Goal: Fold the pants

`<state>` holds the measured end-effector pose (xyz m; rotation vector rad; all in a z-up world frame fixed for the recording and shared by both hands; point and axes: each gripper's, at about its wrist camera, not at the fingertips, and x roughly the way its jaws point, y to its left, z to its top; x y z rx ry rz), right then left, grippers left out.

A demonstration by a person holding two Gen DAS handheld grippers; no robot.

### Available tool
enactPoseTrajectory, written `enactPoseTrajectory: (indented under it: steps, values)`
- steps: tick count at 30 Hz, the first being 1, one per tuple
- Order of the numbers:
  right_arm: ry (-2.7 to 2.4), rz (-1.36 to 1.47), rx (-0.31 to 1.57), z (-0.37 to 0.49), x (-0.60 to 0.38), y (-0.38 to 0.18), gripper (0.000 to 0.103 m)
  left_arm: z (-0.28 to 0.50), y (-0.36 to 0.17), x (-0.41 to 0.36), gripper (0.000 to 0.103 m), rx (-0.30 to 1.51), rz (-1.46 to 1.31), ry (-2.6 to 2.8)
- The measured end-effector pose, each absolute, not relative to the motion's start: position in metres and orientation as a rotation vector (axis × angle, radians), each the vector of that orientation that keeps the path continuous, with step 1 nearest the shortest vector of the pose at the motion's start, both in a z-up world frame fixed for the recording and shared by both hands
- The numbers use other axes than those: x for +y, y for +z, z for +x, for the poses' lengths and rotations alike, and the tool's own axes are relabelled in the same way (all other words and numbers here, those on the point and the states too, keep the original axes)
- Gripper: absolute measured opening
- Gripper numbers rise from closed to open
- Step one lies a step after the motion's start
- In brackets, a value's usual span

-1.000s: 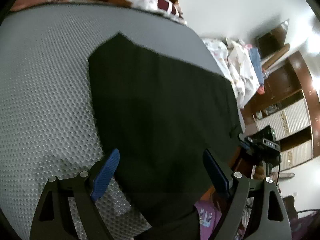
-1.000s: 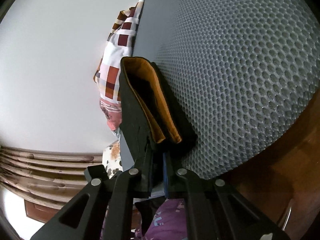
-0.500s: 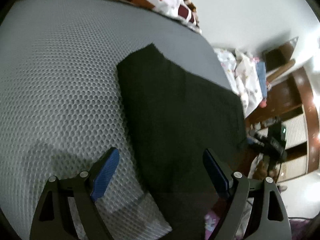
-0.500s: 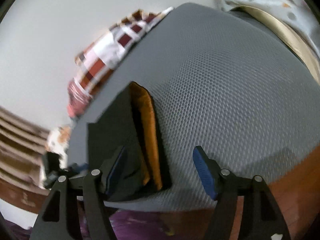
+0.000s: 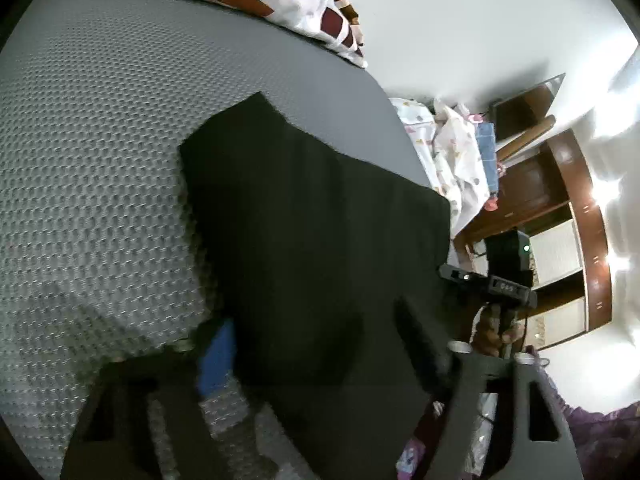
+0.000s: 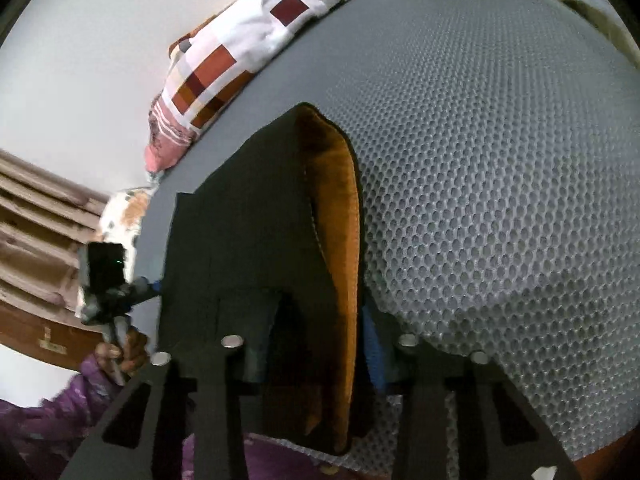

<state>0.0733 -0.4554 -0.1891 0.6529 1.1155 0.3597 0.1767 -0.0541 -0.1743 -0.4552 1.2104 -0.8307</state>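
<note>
pants (image 5: 312, 240) lie flat on the grey mat (image 5: 92, 168), at its near edge | left gripper (image 5: 320, 356) closing over the near hem, right gripper (image 6: 316, 344) closing over the waistband, neither clamped yet | I must pinch all layers together before I lift

Left gripper (image 5: 320, 360) jaws closing around black pants (image 5: 312, 220).

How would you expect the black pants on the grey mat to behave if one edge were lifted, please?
The black pants would probably go floppy: the folded layers already gape at the orange lining. The stack could well slide apart, since nothing visibly pins it. On the textured grey mat it would more likely drag and bunch than glide.
</note>
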Motion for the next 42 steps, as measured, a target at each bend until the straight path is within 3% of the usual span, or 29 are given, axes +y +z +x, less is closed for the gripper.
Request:
enactPoseTrajectory:
  steps: [1,5,10,14,15,17,18,19,34,42]
  values:
    - [0.362,0.647,1.116,0.075,-0.453,-0.19,0.029,0.177,-0.176,-0.05,0.057,1.212,-0.463,-0.829]
    - [0.379,0.667,1.122,0.069,-0.459,-0.193,0.031,0.187,-0.18,-0.047,0.058,1.27,-0.531,-0.841]
    - [0.415,0.739,1.116,0.076,-0.459,-0.193,0.055,0.19,-0.174,-0.064,0.101,1.283,-0.539,-0.923]
    - [0.373,0.66,1.114,0.081,-0.446,-0.188,0.051,0.177,-0.162,-0.084,0.102,1.218,-0.364,-0.897]
    - [0.352,0.637,1.119,0.081,-0.445,-0.187,0.043,0.175,-0.162,-0.085,0.101,1.199,-0.351,-0.879]
    - [0.342,0.645,1.119,0.079,-0.446,-0.189,0.034,0.168,-0.159,-0.088,0.082,1.163,-0.297,-0.827]
    - [0.339,0.674,1.111,0.076,-0.447,-0.191,0.032,0.166,-0.162,-0.089,0.045,1.172,-0.271,-0.805]
    - [0.334,0.68,1.103,0.075,-0.446,-0.191,0.031,0.166,-0.164,-0.088,0.036,1.187,-0.252,-0.773]
    - [0.338,0.831,1.04,0.054,-0.418,-0.189,0.023,0.135,-0.133,-0.074,0.022,1.029,-0.091,-0.676]
    - [0.355,0.848,1.031,0.061,-0.394,-0.185,0.021,0.126,-0.122,-0.056,0.021,0.988,-0.043,-0.644]
